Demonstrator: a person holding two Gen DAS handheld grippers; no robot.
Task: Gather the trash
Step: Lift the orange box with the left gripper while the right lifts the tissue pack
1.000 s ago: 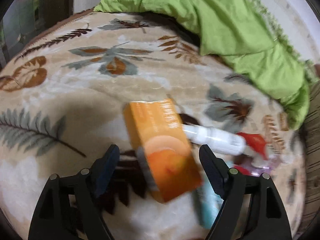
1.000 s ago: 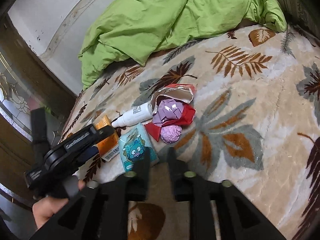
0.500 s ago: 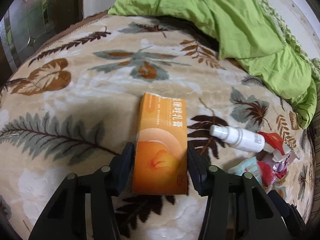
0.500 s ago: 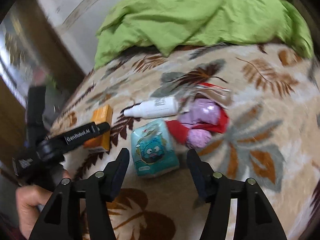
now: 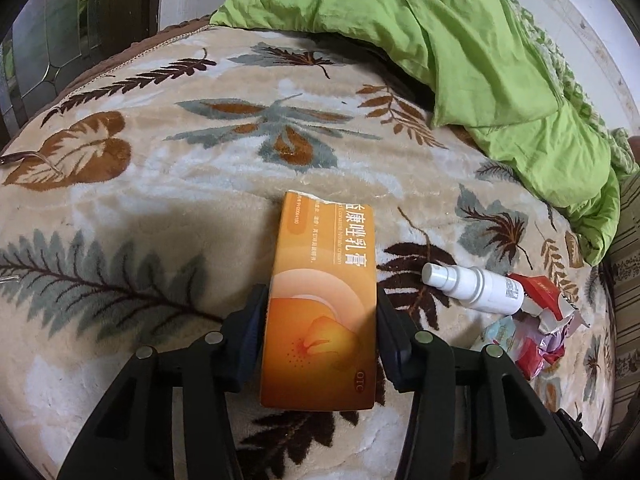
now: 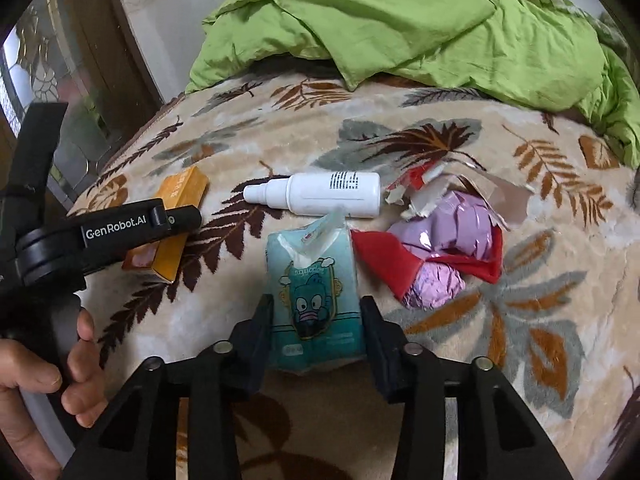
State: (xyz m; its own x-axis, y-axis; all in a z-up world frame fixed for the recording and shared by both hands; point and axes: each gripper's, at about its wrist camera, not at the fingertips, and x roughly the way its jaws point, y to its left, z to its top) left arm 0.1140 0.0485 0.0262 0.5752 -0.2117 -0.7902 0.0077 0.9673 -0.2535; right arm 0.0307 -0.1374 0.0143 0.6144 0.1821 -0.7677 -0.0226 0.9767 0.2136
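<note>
Both grippers angle downward, the left gripper [image 5: 320, 316] clamped, the right gripper [image 6: 316, 320] having just been closing.

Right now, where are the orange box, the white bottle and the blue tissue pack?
orange box [image 5: 320, 308]: left wrist view, middle of its top face.
white bottle [image 6: 320, 194]: right wrist view, middle of its body.
tissue pack [image 6: 314, 292]: right wrist view, printed front.

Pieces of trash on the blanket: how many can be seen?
5: orange box in left gripper; teal tissue pack in right gripper; white spray bottle behind; torn red carton; pink foil ball. Others may hide.
</note>
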